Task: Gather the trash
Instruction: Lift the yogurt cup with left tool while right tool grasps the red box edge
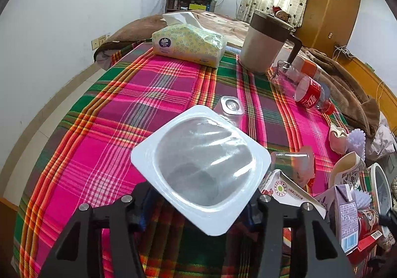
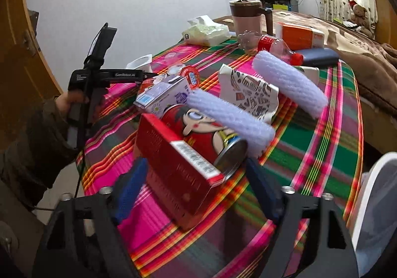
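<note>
A clear plastic blister tray [image 1: 202, 166] with a white rim is held up off the plaid-covered worktop [image 1: 99, 153], its near corner pinched between the closed fingers of the left tool [image 1: 198, 206]. The grasp step for this piece of trash appears done; the carry to a collection point is judged to come next, and a white-rimmed bin [image 2: 372, 203] is seen at the right edge of the right wrist view, beside the worktop. A steady hold would be called for, since the tray is thin and gripped only at a corner.

Ahead of the right tool [image 2: 196, 188], whose fingers stand apart with nothing clamped, a red carton [image 2: 173, 173] is seen lying between them, just beside a red cartoon-printed can [image 2: 206, 129]. Whether the pads touch the carton cannot be told. Closing on the carton would be the likely following pick.

Farther out, two white foam net sleeves [image 2: 230, 119], a printed paper bag [image 2: 250, 96], a purple drink carton [image 2: 161, 96] and an empty cola bottle [image 2: 270, 45] remain uncollected.
</note>
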The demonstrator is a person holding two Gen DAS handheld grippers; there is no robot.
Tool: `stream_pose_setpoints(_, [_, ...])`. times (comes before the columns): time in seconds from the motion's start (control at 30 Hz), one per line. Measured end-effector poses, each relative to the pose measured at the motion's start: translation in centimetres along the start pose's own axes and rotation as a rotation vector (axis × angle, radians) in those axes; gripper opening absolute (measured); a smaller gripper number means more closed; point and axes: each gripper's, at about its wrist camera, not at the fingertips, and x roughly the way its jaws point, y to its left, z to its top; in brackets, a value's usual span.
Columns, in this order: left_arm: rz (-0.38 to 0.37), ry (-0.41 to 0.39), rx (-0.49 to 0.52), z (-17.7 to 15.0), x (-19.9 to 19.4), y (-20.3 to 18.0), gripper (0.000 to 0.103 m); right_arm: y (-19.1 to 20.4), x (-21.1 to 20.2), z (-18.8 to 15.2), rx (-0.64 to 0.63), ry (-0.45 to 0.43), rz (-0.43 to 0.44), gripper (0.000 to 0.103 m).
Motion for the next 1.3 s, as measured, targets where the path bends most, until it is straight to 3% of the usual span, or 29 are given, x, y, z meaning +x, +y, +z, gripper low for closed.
stream_pose_setpoints(0.1, [0.004, -0.003, -0.007, 0.0, -0.1, -0.1, 0.055, 0.6, 0.1, -0.5, 0.006, -0.010, -0.008, 0.050])
stream_pose_setpoints(0.27, [-0.004, -0.007, -0.005, -0.4, -0.3, -0.4, 0.054, 1.0, -0.2, -1.1, 0.008, -0.018, 0.027, 0.036])
stream_pose_setpoints(0.67, [-0.012, -0.012, 0.018, -0.1, 0.1, -0.7, 0.055, 3.2, -0.7, -1.8, -0.039, -0.043, 0.086, 0.019])
stream_pose_setpoints(0.83, [0.001, -0.030, 0.026, -0.1, -0.3, -1.0, 0.054, 4.0, -0.8, -2.0, -0.060, -0.057, 0.076, 0.018])
stream_pose_setpoints(1.3, [-0.008, -0.122, 0.043, -1.4, -6.9, -2.5, 0.054, 4.2, -4.5, -1.9, -0.055, -0.188, 0.068, 0.016])
